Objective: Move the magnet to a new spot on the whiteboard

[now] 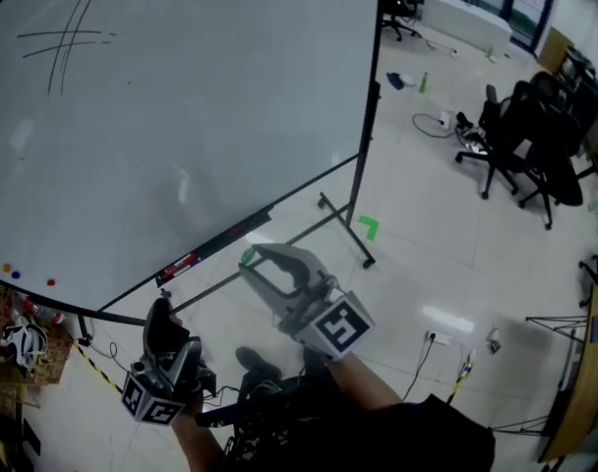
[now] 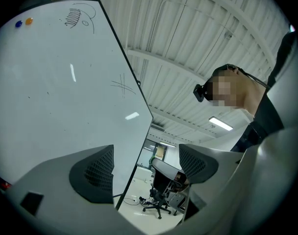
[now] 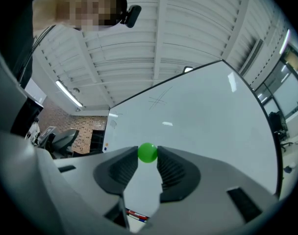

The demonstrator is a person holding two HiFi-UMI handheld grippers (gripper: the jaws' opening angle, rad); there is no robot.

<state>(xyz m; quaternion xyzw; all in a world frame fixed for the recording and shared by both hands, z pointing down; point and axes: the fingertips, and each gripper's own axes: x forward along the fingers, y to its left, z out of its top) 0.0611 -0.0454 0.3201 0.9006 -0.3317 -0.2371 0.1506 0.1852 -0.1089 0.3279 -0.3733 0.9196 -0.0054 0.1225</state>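
Count: one whiteboard [image 1: 181, 116] on a rolling stand, two hand-held grippers, one green magnet [image 3: 148, 152], and three more small magnets parked at the board's lower left corner: orange [image 1: 6, 267], blue [image 1: 16, 274], red [image 1: 50, 282]. A few markers [image 1: 181, 264] lie on the board's bottom ledge, exact number not readable. Black office chairs [image 1: 535, 146] are bunched across the room, at least two. The task magnet is a small glossy bright-green ball, plain with no markings. It sits right at the tips of the right gripper [image 1: 250, 264], with both ribbed dark pads pressing on it from either side, so the jaws are clamped on it. In the head view it's low, just beside the board's bottom edge and well apart from the three corner magnets. Can't tell whether it touches the board surface. Left gripper [image 2: 146, 164] is down low by the person's body, jaws spread wide with nothing between them. The board is mostly clean, with a scribble of crossed pen lines [image 1: 68, 37] near its top left. One green tape mark [image 1: 368, 227] is on the floor by the stand's foot.
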